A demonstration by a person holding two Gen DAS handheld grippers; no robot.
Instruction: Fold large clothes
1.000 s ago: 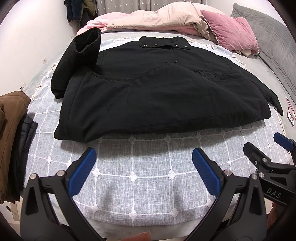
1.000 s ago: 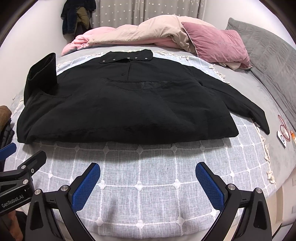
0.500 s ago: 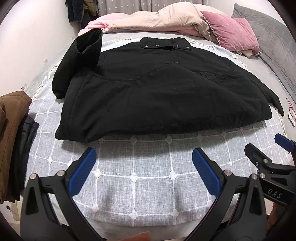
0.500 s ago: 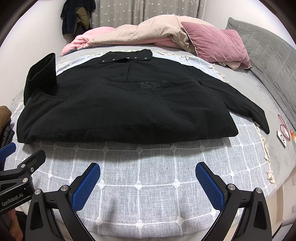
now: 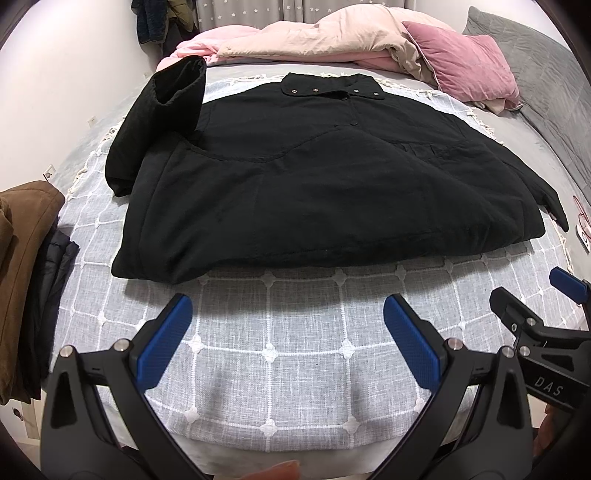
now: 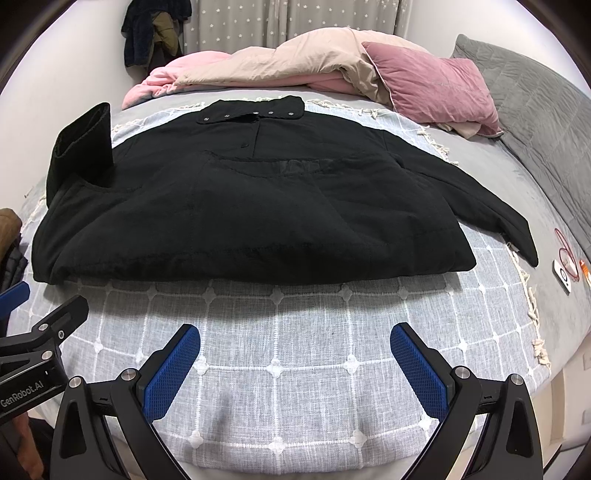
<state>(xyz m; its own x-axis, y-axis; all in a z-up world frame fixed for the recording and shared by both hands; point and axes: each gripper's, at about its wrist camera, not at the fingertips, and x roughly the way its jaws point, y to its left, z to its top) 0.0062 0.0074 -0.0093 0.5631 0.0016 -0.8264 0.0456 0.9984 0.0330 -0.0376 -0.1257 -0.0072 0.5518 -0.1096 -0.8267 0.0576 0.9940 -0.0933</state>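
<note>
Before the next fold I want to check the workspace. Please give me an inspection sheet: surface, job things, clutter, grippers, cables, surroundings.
Surface: bed with grey checked blanket, fringed edge.
Job's things: black coat lying flat, collar far; one sleeve stands up at the left, other sleeve lies out to the right.
Clutter: brown garment and dark padded garment at left edge; small white device.
Grippers: left gripper and right gripper, jaws wide apart, holding nothing, short of the coat's hem.
Cables: red cord beside the device.
Surroundings: pink pillow, bunched duvet, curtain.
</note>
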